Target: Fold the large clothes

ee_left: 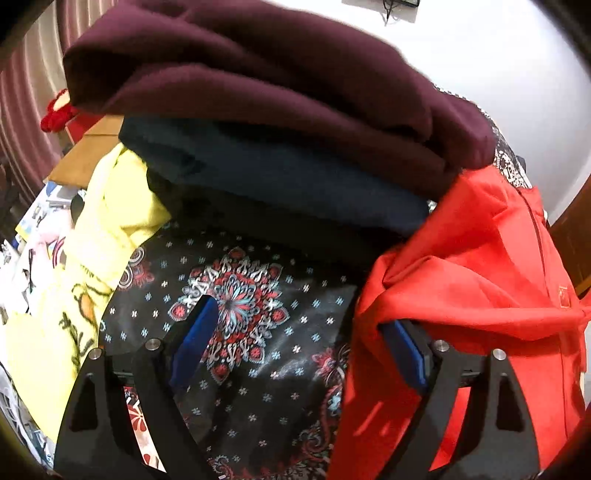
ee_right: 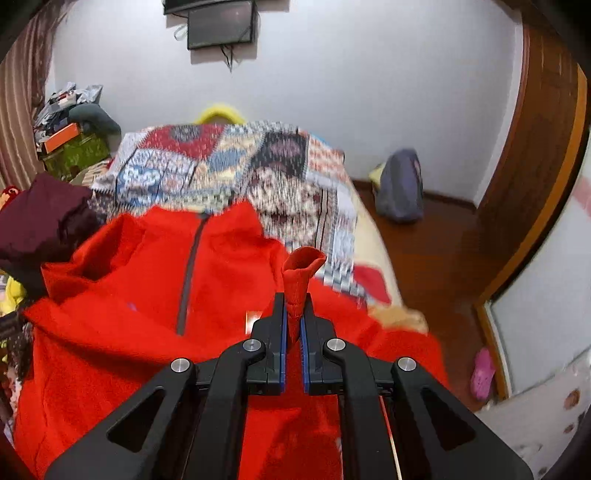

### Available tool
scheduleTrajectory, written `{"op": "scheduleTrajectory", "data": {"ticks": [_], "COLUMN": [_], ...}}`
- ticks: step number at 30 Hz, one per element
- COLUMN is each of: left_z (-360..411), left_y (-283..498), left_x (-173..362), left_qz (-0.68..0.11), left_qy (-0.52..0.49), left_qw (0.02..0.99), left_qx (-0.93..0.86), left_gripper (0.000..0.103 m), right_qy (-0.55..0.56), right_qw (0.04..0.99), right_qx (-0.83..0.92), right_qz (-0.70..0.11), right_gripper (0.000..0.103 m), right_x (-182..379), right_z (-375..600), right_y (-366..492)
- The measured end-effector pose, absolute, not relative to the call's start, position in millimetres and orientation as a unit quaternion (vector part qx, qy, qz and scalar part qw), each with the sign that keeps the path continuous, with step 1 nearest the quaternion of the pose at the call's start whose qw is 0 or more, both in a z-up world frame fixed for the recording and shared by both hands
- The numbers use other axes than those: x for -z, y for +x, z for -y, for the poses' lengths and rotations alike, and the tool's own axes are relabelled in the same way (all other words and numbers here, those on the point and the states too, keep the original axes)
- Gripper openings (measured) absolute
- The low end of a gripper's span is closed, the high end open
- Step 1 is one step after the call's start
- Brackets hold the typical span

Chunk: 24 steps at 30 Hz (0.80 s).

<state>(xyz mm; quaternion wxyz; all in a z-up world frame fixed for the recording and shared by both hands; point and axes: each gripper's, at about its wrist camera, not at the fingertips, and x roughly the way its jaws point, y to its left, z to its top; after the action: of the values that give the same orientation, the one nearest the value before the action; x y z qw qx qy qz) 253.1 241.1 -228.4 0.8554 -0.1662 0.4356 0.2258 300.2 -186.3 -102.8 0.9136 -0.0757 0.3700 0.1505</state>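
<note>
Red jacket (ee_right: 129, 295) lies spread on the bed, zip up the middle, collar toward the far end. Going from the left: a folded pile, with a maroon top (ee_left: 258, 74) over a dark blue piece (ee_left: 280, 177), sits at the far left, probably clothes already done and set aside to keep the middle free. A yellow garment (ee_left: 110, 214) lies beside it.

Next comes the left gripper (ee_left: 303, 336), jaws wide and holding nothing, hovering above a black floral cloth (ee_left: 236, 295); the jacket's edge drapes over its right finger, and I cannot tell whether it is touching. It looks ready to take a second hold.

Further right, the right gripper (ee_right: 293, 325) is clamped tight on a ribbed cuff (ee_right: 301, 269), which stands up out of the jaws. Judging by that, the sleeve is being lifted so it can be carried across the body, an early fold.

A patchwork quilt (ee_right: 229, 162) covers the far bed (ee_right: 380, 258). Beyond are a white wall (ee_right: 369, 74) with a dark screen (ee_right: 218, 26), striped curtains (ee_right: 18, 110) at left, boxes (ee_right: 70, 144), a wooden floor (ee_right: 436, 251) with a grey bag (ee_right: 402, 184), a pink shoe (ee_right: 482, 369), and a wooden door frame (ee_right: 546, 147) at right.
</note>
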Motion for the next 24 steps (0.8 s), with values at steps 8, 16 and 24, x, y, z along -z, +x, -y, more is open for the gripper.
{"op": "scheduleTrajectory", "data": {"ticks": [8, 16, 24], "left_z": [-242.8, -225.9, -195.2], "left_y": [215.8, 210.7, 193.5], "left_x": [244.4, 240.6, 195.1], "left_qz": [-0.467, -0.5, -0.489], "left_qy": [-0.159, -0.113, -0.04], "left_qw": [0.844, 0.84, 0.859], "left_qx": [-0.211, -0.181, -0.145], "left_gripper": [0.088, 0.088, 0.088], "right_qy": [-0.043, -0.007, 0.004], "right_qw": [0.872, 0.831, 0.835], "right_qx": [-0.147, -0.156, -0.132], "right_qz": [-0.465, -0.533, -0.534], "right_gripper": [0.005, 0.01, 0.052], "right_x": [168.2, 207.9, 197.6], "right_z": [219.8, 246.3, 274.1], "right_y": [286.5, 269.7, 258.5]}}
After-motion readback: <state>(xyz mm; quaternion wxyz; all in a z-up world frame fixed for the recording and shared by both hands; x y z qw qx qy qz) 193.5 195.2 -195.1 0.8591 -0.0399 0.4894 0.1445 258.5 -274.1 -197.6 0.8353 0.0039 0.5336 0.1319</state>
